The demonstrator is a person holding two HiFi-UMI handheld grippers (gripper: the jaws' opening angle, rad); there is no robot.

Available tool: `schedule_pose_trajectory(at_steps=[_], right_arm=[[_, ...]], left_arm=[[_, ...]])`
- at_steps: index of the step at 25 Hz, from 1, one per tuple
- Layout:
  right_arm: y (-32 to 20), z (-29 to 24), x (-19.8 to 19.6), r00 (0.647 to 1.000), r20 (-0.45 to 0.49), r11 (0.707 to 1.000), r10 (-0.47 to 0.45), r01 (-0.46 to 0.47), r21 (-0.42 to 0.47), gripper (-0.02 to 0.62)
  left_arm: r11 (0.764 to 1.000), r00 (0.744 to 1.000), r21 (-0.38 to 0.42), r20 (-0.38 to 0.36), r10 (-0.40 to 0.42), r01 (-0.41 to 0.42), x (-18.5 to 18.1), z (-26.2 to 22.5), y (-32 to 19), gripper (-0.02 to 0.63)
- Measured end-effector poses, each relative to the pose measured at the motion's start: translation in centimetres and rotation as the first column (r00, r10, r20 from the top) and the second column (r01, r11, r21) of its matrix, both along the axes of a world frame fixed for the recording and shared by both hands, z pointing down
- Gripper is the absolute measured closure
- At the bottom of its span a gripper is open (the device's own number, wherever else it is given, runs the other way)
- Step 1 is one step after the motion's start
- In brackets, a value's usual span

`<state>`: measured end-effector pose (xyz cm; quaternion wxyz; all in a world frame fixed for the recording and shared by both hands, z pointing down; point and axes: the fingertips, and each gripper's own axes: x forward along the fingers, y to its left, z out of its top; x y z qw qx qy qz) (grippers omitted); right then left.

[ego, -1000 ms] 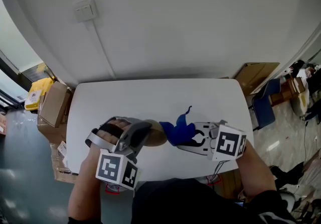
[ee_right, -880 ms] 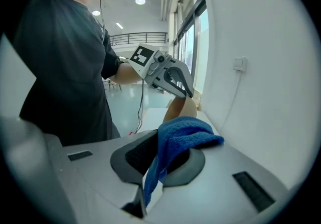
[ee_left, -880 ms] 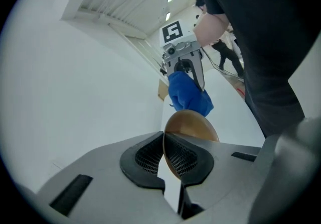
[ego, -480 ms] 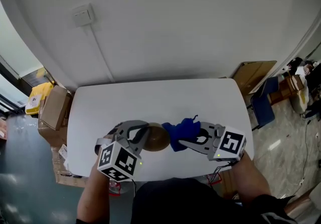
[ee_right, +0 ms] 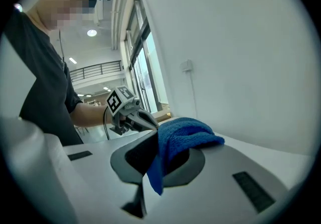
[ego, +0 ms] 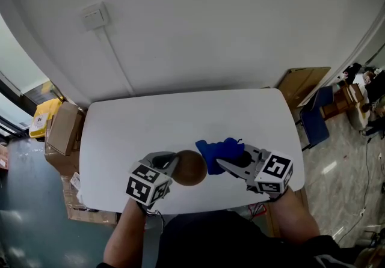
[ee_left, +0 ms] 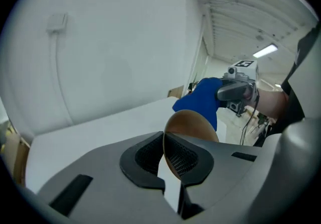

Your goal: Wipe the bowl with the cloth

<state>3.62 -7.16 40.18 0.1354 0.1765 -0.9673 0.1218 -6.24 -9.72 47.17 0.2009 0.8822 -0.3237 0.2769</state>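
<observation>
Near the white bench's (ego: 144, 122) front edge, the left hand-held gripper (ee_left: 164, 142) clamps the round brown bowl's (ego: 191, 168) rim. The right hand-held gripper (ee_right: 153, 143) grips the blue terry cloth (ego: 216, 149) just beside it.

This looks like a bare office or lab workroom. A plain white rounded table (ego: 180, 116) stands against a white wall. A white wall switch (ego: 95, 16) sits at 11 o'clock. Brown cardboard boxes (ego: 63, 125) stand on the glossy grey floor (ego: 24, 201) at 9 o'clock. A long strip ceiling light (ee_left: 266, 50) shows in the left gripper view.

The right gripper (ee_right: 158, 143) has its fingers (ee_right: 136, 156) clamped on a blue cloth (ee_right: 186, 135). The cloth bunches over them, and one corner hangs down between. Beyond it, a person's arm (ee_right: 85, 113) reaches in with the left gripper (ee_right: 146, 120), marker cube (ee_right: 116, 100) uppermost. The white tabletop (ee_right: 263, 148) meets a wall (ee_right: 241, 52) bearing a switch (ee_right: 187, 66).
</observation>
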Motion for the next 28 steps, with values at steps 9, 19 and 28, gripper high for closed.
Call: schedule_pose_trajectory(at_steps=[9,19,28], right_arm=[[-0.8,5.4,2.8,0.976,0.048,0.963,0.214,-0.203,-0.177,0.569],[0.2,9.0,4.1,0.972,-0.001,0.937,0.236,-0.228,-0.263,0.569],[0.7,9.5,5.1,0.973,-0.029,0.936,0.229,-0.228,-0.266,0.569]], left_arm=[[0.93,0.982,-0.336,-0.059,-0.177,0.147,0.2,11.1,1.4,0.587],[0.872,0.969,-0.432,0.021,-0.246,0.231,1.2,17.7,1.2,0.586],[0.837,0.959,-0.479,0.041,-0.282,0.266,1.9,20.4,1.1,0.586]])
